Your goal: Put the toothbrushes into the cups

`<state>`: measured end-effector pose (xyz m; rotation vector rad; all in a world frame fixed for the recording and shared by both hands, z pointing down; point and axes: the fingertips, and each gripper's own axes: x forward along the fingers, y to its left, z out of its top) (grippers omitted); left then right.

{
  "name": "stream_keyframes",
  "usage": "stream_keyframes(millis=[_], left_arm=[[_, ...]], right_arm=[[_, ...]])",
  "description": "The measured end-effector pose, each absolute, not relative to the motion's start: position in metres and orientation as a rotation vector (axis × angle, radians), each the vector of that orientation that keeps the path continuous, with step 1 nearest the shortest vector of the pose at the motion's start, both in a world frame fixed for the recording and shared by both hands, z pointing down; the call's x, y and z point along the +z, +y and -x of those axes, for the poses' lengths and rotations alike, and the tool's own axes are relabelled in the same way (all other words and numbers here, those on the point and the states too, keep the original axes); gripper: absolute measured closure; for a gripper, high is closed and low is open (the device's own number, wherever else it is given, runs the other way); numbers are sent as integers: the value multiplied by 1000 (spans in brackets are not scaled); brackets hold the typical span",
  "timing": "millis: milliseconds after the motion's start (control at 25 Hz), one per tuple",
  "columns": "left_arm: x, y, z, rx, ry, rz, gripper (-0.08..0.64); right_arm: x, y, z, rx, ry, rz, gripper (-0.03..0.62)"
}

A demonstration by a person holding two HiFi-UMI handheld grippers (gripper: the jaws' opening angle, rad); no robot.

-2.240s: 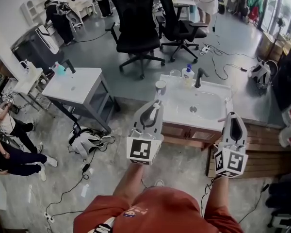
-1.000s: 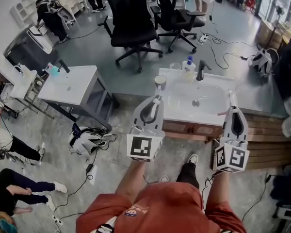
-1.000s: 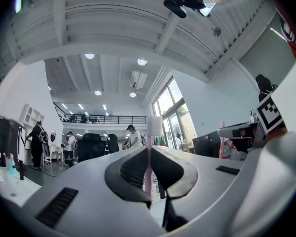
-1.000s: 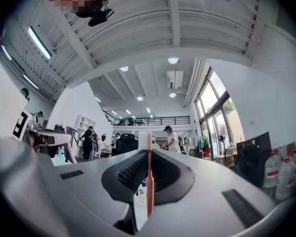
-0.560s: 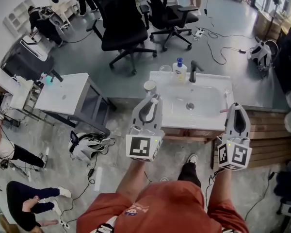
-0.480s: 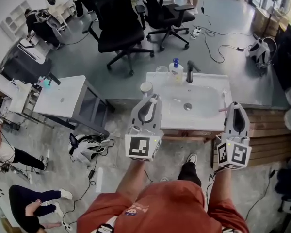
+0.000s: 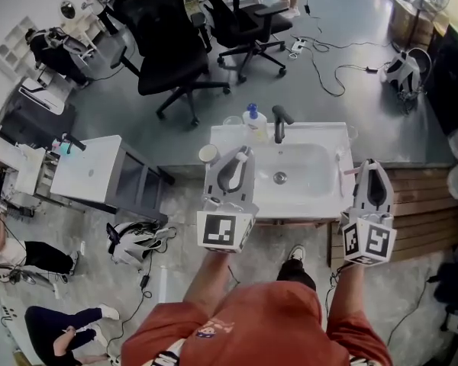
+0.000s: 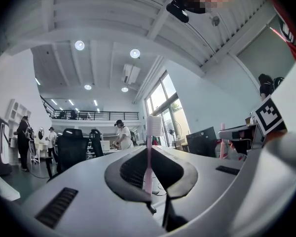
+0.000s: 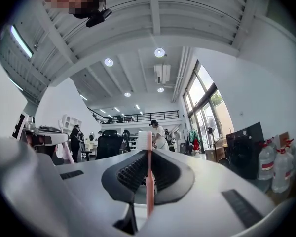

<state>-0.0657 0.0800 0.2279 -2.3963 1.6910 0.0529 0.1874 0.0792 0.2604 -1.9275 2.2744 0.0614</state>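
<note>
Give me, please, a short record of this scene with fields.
left gripper: shut on pink toothbrush, head pointing past the jaws
right gripper: shut on second pink toothbrush
sink: white, ahead of the person
cup: on the sink's near left corner, no toothbrush in it
back edge: faucet, soap bottle
task state: neither toothbrush in a cup yet

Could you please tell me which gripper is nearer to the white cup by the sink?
Left. In the head view, the left gripper sits just right of the cup, while the right gripper is across the sink, beyond its right edge.
</note>
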Motion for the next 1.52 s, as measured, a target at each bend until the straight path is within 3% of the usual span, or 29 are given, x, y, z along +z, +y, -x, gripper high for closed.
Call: stream_keyframes(millis=[840,1520], left_arm=[[208,-38,-94,73,1634,2377,523],[224,-85,-82,100,1632,2454,523]], right_arm=[[252,-40,-344,36,2221,1898,565],[251,-73,-328,83,2211,1919,565]])
